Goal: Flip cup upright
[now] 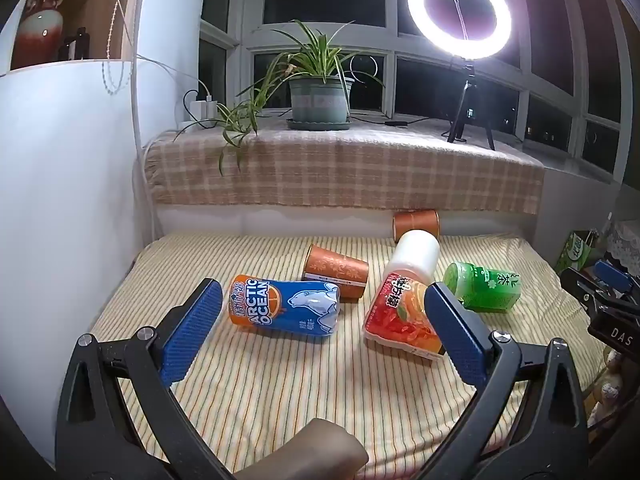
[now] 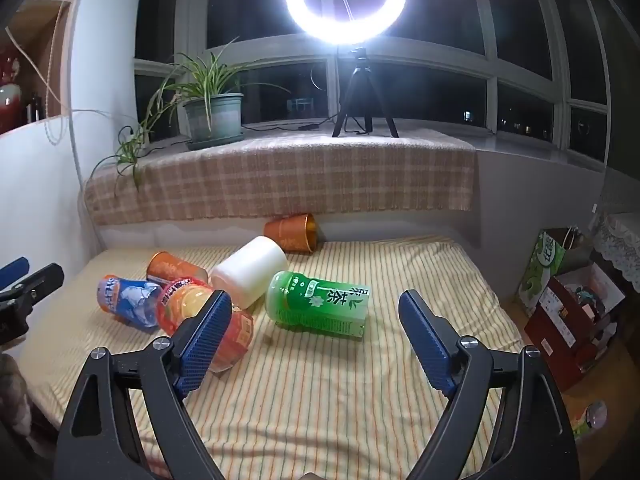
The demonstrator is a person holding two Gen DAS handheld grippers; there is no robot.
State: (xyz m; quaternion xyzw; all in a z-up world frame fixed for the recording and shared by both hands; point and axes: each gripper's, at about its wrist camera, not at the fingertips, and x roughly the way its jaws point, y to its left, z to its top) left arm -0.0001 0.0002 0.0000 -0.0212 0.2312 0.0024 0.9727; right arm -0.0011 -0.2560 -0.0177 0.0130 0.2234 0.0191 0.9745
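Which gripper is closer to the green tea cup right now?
Right. The right gripper is open just in front of the green tea cup; the left gripper faces the Arctic Ocean cup, further left.

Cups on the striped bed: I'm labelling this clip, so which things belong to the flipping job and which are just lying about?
Belong to the job, all lying on their sides:
blue Arctic Ocean cup
red-orange cup
green tea cup
white cup
two brown paper cups

Just lying about:
potted plant
ring light
checked cloth
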